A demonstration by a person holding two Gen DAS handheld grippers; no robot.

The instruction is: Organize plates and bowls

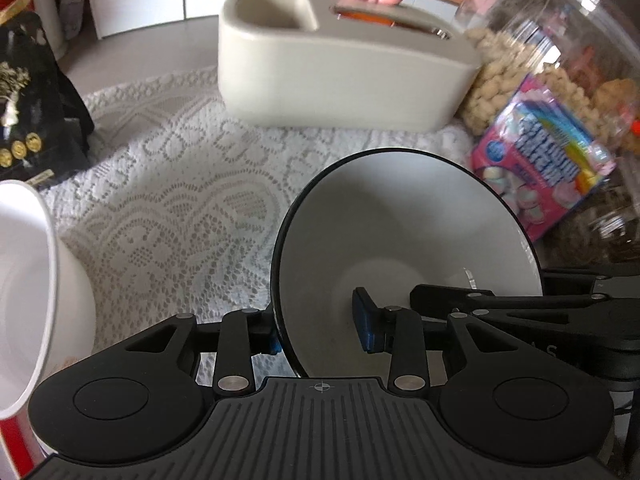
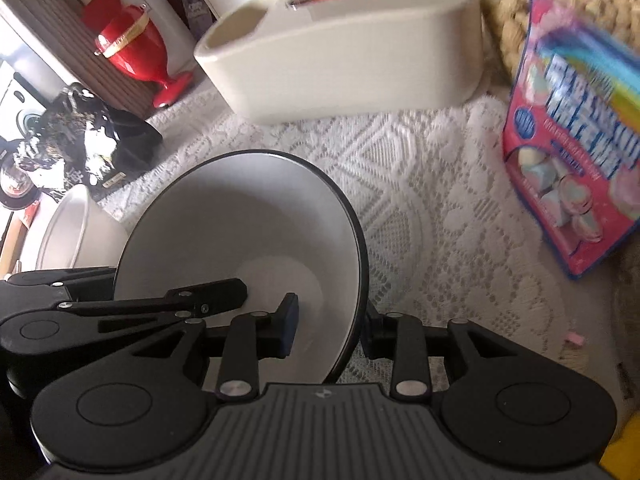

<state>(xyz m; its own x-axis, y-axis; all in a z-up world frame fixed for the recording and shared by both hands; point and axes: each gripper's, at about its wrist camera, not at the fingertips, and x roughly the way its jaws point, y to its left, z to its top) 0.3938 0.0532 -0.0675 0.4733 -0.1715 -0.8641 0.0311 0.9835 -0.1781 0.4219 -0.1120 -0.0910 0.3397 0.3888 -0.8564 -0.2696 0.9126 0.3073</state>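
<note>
A white bowl with a black rim [image 1: 404, 248] is held above the lace tablecloth by both grippers. My left gripper [image 1: 318, 328] straddles its left rim, one finger outside and one inside, with a gap between the inner pad and the wall. My right gripper [image 2: 328, 332] straddles the bowl's [image 2: 248, 232] right rim in the same way. Each gripper's fingers also show in the other view, inside the bowl. A second white bowl [image 1: 28, 280] stands at the left, also seen in the right wrist view [image 2: 68, 228].
A beige toaster-like container [image 1: 336, 68] stands at the back. A pink marshmallow bag [image 1: 548, 160] and a clear jar of snacks [image 1: 560, 60] are at the right. A black bag [image 1: 28, 112] lies at the left. A red goblet [image 2: 132, 48] stands far left.
</note>
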